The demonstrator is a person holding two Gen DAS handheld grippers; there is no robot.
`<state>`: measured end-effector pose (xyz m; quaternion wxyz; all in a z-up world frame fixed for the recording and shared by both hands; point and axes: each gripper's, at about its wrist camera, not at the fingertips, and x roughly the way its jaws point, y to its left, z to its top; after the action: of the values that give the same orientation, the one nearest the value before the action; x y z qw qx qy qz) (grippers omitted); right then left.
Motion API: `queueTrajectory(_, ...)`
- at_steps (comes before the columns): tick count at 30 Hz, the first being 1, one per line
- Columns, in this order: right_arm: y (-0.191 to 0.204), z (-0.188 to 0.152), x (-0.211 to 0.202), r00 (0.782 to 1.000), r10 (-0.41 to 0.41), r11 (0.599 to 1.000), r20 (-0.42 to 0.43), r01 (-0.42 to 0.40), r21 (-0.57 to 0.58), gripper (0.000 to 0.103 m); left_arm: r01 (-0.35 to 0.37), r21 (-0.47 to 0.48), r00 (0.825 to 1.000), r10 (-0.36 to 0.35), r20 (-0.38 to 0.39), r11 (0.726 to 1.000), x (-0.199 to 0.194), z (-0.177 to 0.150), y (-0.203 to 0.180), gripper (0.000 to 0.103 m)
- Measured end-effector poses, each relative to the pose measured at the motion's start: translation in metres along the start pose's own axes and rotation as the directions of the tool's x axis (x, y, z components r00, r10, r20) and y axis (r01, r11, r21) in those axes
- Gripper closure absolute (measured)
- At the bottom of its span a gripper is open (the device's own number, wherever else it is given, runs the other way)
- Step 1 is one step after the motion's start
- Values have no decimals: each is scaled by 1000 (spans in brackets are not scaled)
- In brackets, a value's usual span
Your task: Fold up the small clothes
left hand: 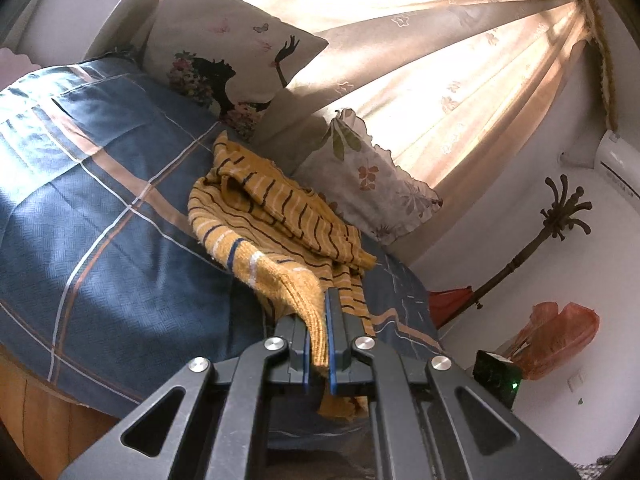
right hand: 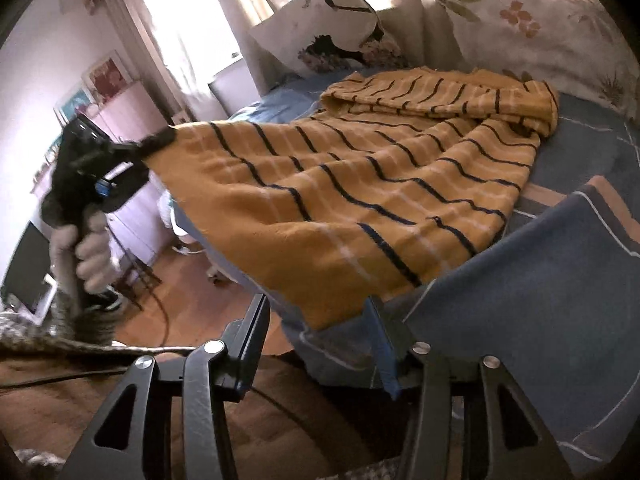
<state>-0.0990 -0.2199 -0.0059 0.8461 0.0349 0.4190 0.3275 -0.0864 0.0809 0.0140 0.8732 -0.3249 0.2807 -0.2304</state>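
We hold the left gripper pinched on the hem of a yellow striped sweater, its two blue-lined fingers pressed tight on a bunched ribbed corner that hangs through them. In the right wrist view this same gripper appears off the left side of the bed, held in our hand, and it lifts that corner so the knit stretches in a raised sheet away from the bed's edge.

The right gripper stands spread wide at the near edge of the bed. Its fingers sit on either side of the sweater's near hem; the cloth droops between them, and we cannot tell whether it touches either one.

The rest of the sweater lies on the blue plaid bedcover, rumpled and folded over itself toward the far side, where it reaches close to two pillows: one printed with a dark figure and one with leaves and flowers. Both pillows lean against the curtain along the bed's far edge. Beyond the left edge of the bed lies wooden floor.
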Motion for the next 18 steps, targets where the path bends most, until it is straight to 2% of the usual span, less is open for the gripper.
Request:
queueTrajectory(1,3,1,0,1000,-19,1000,18,20,-19,50,0,1,1000,0,2,1000,0,1,-1,97)
queueTrajectory(4,12,3,2,995,-77,995,69,82,-65,34,-1,8,1000,1,11,1000,1,4,-4,97)
queueTrajectory(6,16,1,12,995,-83,992,58,88,-90,31,0,10,1000,0,15,1000,2,6,-5,97)
queueTrajectory(8,21,-2,28,990,-139,980,33,142,-140,31,-1,10,1000,1,20,1000,3,8,-5,97)
queueTrajectory(11,29,-8,52,961,-274,934,23,272,-231,31,-4,5,1000,3,24,1000,4,8,-5,97)
queueTrajectory(12,30,-10,59,941,-338,907,21,332,-259,32,-5,3,1000,5,25,1000,3,8,-4,97)
queueTrajectory(13,30,-12,64,923,-385,884,21,375,-280,52,-7,2,1000,7,26,1000,3,8,-4,97)
queueTrajectory(14,29,-13,66,913,-408,872,15,395,-289,85,-10,2,1000,10,27,1000,3,8,-4,97)
queueTrajectory(15,26,-11,62,925,-380,890,9,368,-269,89,-12,0,999,12,29,1000,2,8,-4,97)
queueTrajectory(16,24,-8,53,942,-337,914,10,329,-238,98,-14,-2,999,14,33,1000,1,9,-3,97)
queueTrajectory(18,21,1,30,955,-294,935,47,297,-193,99,-20,-3,999,20,44,1000,0,11,-3,97)
